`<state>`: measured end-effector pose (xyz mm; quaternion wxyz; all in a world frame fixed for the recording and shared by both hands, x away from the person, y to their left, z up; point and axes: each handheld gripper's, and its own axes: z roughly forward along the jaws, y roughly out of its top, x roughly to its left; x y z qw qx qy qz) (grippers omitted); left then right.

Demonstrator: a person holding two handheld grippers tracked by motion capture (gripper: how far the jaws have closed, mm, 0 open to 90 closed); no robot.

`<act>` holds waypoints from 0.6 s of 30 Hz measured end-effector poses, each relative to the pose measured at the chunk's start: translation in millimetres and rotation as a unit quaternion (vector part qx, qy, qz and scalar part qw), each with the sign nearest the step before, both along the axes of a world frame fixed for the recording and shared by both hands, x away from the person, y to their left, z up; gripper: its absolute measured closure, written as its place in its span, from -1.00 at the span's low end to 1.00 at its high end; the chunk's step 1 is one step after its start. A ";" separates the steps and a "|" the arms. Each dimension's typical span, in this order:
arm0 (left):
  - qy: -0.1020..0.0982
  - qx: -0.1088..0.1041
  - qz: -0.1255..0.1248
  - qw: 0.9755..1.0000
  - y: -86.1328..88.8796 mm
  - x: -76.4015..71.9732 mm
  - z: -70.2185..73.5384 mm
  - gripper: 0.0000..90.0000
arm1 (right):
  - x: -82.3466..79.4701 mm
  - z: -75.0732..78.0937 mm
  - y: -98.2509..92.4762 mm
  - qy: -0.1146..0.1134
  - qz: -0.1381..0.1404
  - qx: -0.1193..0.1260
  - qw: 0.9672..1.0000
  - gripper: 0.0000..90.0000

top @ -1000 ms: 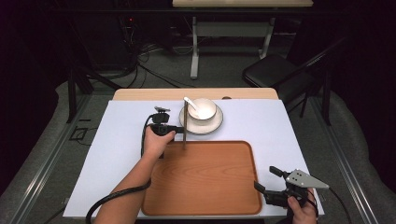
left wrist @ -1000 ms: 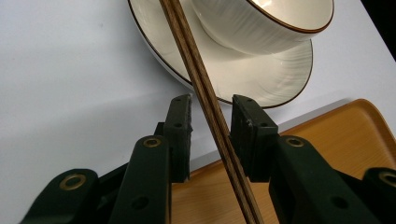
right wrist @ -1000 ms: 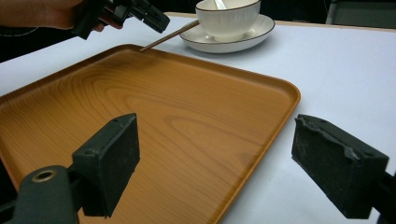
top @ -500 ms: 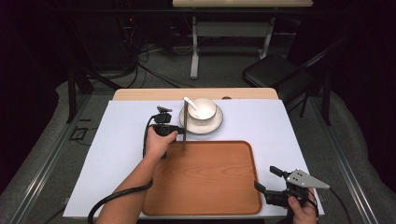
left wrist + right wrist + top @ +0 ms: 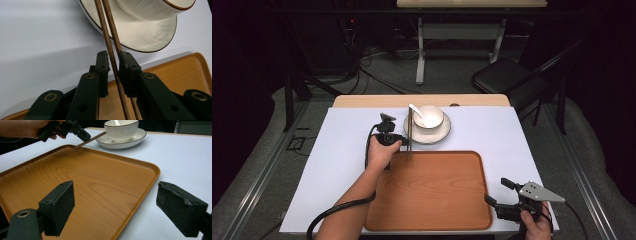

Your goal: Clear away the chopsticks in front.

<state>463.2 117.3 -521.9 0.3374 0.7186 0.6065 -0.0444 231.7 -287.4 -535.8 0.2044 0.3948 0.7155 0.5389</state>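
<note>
Left claw (image 5: 113,65): jaws have just been closing on chopsticks (image 5: 110,45); gap now narrow, pair between pads, right pad at wood, left pad near it; firm contact not certain. Hand itself unmoved, so EARLIER change is jaw gap only.

Chopsticks (image 5: 410,131): far tips on plate (image 5: 439,135) rim beside bowl (image 5: 428,116), near ends over far edge of tray (image 5: 432,192), toward far edge of tabletop (image 5: 287,165).

Right claw (image 5: 499,194): wide, empty, near right near corner of tray.

Judgement: grasp step nearly complete; lift likely next.
</note>
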 end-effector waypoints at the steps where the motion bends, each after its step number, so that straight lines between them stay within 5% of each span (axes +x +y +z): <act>1: 0.004 0.001 0.000 1.000 -0.4 0.3 0.1 0.73 | 0.0 0.0 0.1 0.000 0.000 0.000 1.000 -0.68; 6: 0.025 0.004 0.006 1.000 -3.1 1.5 0.5 0.79 | -0.1 0.0 -0.1 -0.001 -0.001 0.001 1.000 -0.68; 18: 0.040 0.007 0.023 0.999 1.6 3.4 2.1 0.91 | 0.0 -0.1 -0.5 -0.002 -0.001 0.001 1.000 -0.68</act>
